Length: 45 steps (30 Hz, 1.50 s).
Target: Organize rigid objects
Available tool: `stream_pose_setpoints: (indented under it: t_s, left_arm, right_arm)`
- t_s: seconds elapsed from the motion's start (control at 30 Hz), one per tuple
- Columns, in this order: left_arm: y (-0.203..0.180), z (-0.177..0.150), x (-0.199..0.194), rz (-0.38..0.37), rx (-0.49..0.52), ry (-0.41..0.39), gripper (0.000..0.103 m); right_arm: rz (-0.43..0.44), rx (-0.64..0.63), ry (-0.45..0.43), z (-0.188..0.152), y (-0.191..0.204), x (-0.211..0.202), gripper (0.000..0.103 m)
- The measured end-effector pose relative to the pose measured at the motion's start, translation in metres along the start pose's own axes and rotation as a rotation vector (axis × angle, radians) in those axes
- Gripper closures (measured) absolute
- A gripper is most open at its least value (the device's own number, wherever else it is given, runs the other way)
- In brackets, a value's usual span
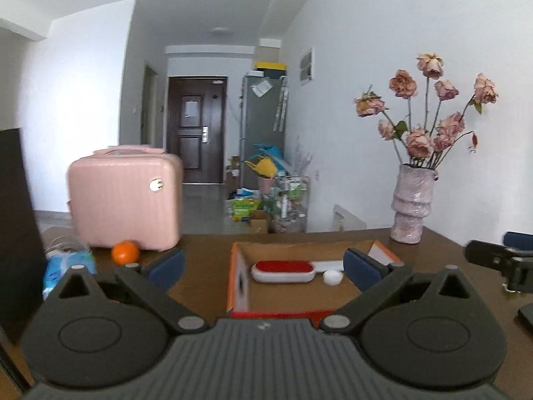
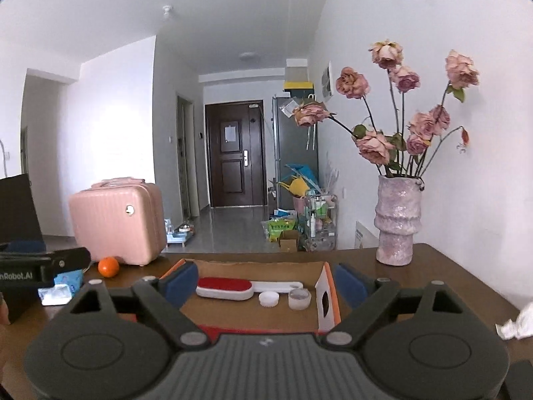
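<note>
An open cardboard box (image 1: 238, 280) (image 2: 328, 296) with orange edges lies on the brown table, straight ahead of both grippers. Inside it lie a red-and-white lint brush (image 1: 283, 268) (image 2: 225, 286), a white cap (image 1: 332, 277) (image 2: 268, 299) and a small translucent cup (image 2: 299, 298). My left gripper (image 1: 263, 266) is open above the box's near side, with nothing between its blue pads. My right gripper (image 2: 265, 283) is open too and holds nothing. Each gripper shows at the edge of the other's view.
A pink hard case (image 1: 123, 196) stands at the back left with an orange (image 1: 125, 252) in front of it and a blue tissue pack (image 1: 66, 266) nearby. A vase of dried roses (image 1: 411, 203) stands back right. Crumpled white paper (image 2: 516, 325) lies at the right.
</note>
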State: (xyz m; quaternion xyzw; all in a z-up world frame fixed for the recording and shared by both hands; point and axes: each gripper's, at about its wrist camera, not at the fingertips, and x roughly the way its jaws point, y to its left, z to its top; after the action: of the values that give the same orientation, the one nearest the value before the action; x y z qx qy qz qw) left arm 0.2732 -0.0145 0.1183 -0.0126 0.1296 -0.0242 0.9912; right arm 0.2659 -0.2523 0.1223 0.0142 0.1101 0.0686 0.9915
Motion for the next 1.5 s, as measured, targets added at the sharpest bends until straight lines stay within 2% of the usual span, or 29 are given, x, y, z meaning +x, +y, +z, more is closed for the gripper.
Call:
stream_pose_setpoints:
  t_s: [0.1,0.2,0.4,0.5,0.57,0.67,0.8,1.03,1.2,1.4,1.5]
  left_arm:
    - [0.01,-0.017,-0.02,0.023,-0.026,0.004,0.0]
    - [0.017,-0.036,-0.045,0.027,-0.027,-0.008,0.0]
    - [0.021,-0.085,-0.104,0.027,0.066,-0.049,0.0]
    - [0.028,-0.11,-0.127,-0.02,0.087,-0.022,0.0]
    - [0.035,-0.126,-0.14,-0.043,0.075,-0.005,0.0]
    - [0.04,-0.14,-0.149,-0.033,0.065,0.029,0.0]
    - [0.04,-0.148,-0.144,-0.037,0.063,0.075,0.0]
    - [0.033,-0.152,-0.125,-0.049,0.066,0.109,0.0]
    - [0.033,-0.155,-0.101,-0.038,0.07,0.158,0.0]
    - [0.034,-0.15,-0.065,-0.019,0.075,0.21,0.0]
    - [0.032,-0.144,-0.046,-0.045,0.074,0.228,0.0]
  right_arm:
    - [0.008,-0.038,-0.02,-0.02,0.006,-0.022,0.011]
    - [0.003,-0.033,-0.002,-0.042,0.009,-0.041,0.011]
    - [-0.018,-0.072,0.035,-0.083,0.019,-0.091,0.01]
    - [-0.006,-0.058,0.034,-0.103,0.019,-0.115,0.001]
    - [-0.004,-0.076,0.041,-0.117,0.021,-0.129,0.001]
    - [-0.001,-0.06,0.054,-0.141,0.023,-0.148,0.001]
    - [-0.01,-0.049,0.07,-0.156,0.025,-0.159,0.001]
    - [0.003,-0.027,0.093,-0.159,0.027,-0.145,0.001]
    - [0.017,-0.027,0.128,-0.159,0.028,-0.124,0.004]
    - [0.035,-0.032,0.171,-0.154,0.032,-0.088,0.016]
    - [0.038,-0.022,0.189,-0.148,0.032,-0.066,0.017]
